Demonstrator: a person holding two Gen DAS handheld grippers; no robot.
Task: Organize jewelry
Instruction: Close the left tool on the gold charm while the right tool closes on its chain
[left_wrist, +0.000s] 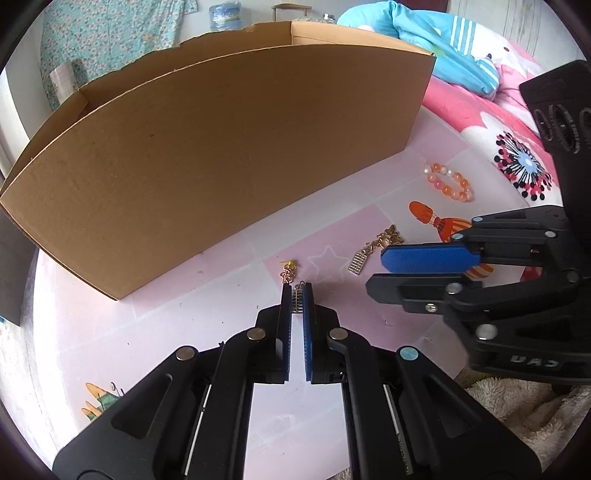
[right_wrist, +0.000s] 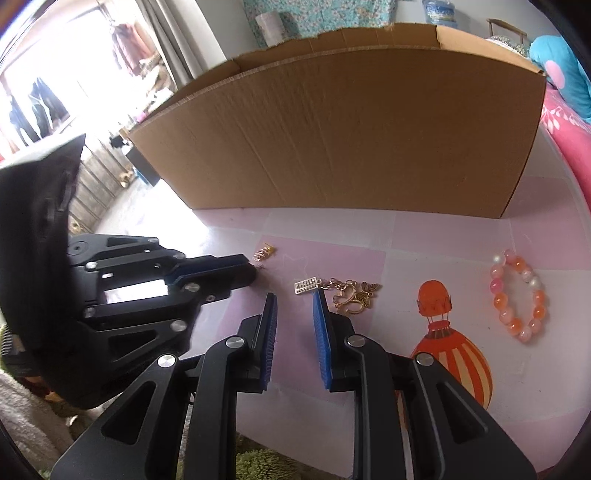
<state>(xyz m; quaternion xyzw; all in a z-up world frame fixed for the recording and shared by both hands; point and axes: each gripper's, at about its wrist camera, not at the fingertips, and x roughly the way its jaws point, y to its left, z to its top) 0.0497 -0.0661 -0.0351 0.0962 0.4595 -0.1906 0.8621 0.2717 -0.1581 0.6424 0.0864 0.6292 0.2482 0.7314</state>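
Left gripper (left_wrist: 297, 291) jaws pinching small charm (left_wrist: 297, 300) (gold chain trailing) — cardboard box (left_wrist: 229, 147) behind

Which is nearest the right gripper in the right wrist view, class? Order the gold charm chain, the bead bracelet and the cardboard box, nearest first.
Measured from the right gripper:
1. Gold charm chain: on the mat just ahead, beside the right-hand fingertip.
2. Bead bracelet: lying farther out to the right on the mat.
3. Cardboard box: standing at the back, beyond all the jewelry.
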